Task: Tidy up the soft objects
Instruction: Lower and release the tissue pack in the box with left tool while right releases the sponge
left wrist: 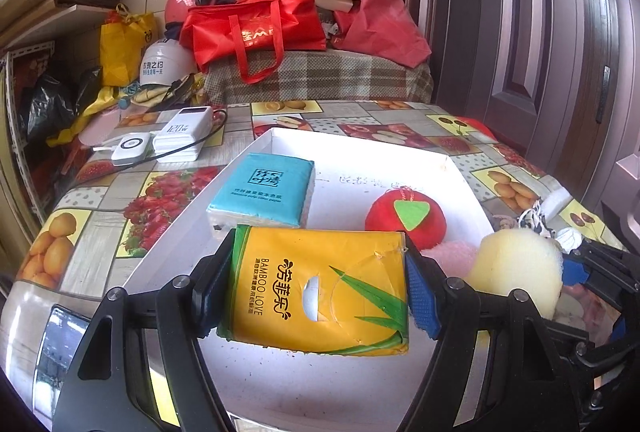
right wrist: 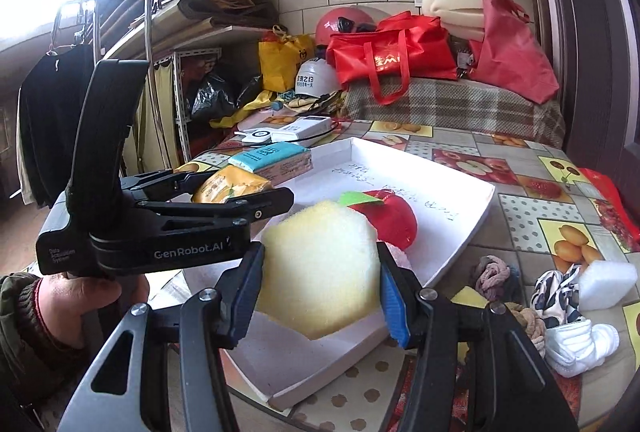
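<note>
My left gripper is shut on a yellow "Bamboo Love" tissue pack and holds it over the near part of the white tray. My right gripper is shut on a pale yellow sponge above the tray's near right edge; the sponge also shows in the left wrist view. In the tray lie a blue tissue pack, a red plush apple with a green leaf, and a pink soft thing, partly hidden.
Loose soft items lie right of the tray: a knitted scrunchie, a black-and-white cloth, a white sponge block, white socks. Power banks with cables sit at the back left. Red bags and helmets stand behind.
</note>
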